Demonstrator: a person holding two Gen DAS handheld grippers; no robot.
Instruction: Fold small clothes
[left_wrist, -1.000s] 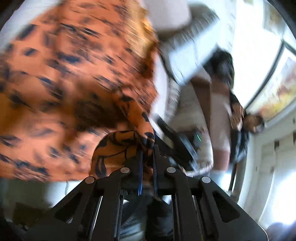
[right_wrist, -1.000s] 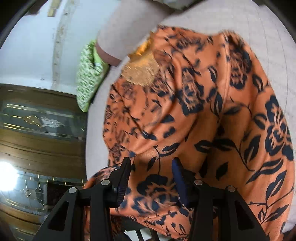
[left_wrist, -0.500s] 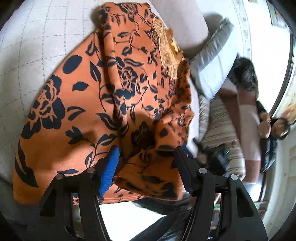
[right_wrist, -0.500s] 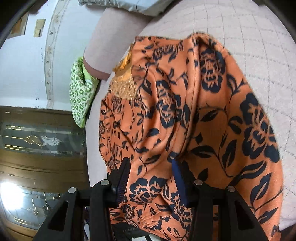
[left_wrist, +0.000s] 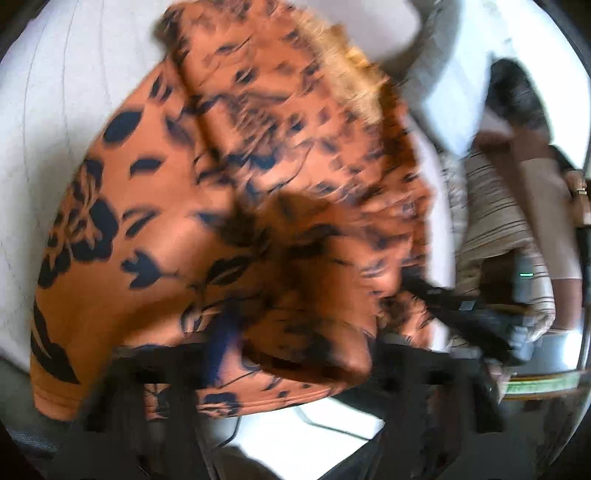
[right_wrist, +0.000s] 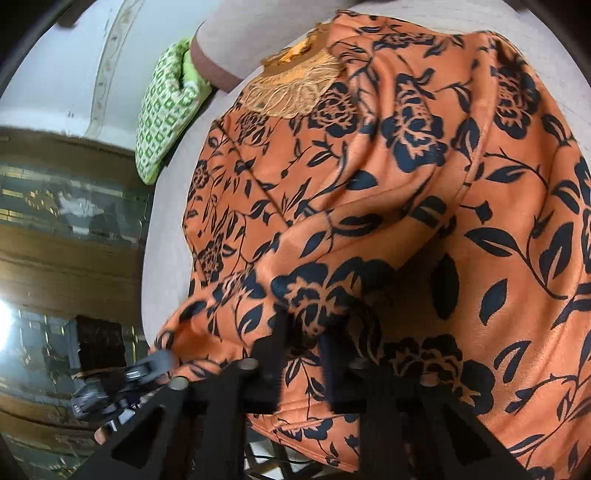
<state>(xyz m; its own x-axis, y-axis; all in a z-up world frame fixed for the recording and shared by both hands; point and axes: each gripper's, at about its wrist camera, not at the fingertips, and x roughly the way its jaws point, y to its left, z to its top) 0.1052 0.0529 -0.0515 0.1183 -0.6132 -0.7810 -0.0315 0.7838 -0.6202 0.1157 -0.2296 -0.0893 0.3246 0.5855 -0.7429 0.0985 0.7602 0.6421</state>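
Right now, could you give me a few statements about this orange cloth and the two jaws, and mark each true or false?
1. The orange garment has a dark floral print. True.
2. The right gripper has closed its jaws on the garment's near edge. True.
3. The garment hangs on a clothesline. False: it lies on a pale quilted cushion.
4. A green patterned pillow lies beyond the garment. True.
5. The left gripper is nowhere near the fabric. False: fabric lies bunched between its jaws.

The left black angular plastic gripper (left_wrist: 295, 354) carried blue finger pads (left_wrist: 221, 339), blurred here. The right black gripper (right_wrist: 303, 354) showed triangular cut-outs in its frame and round silver screws (right_wrist: 248, 364) at the joints.
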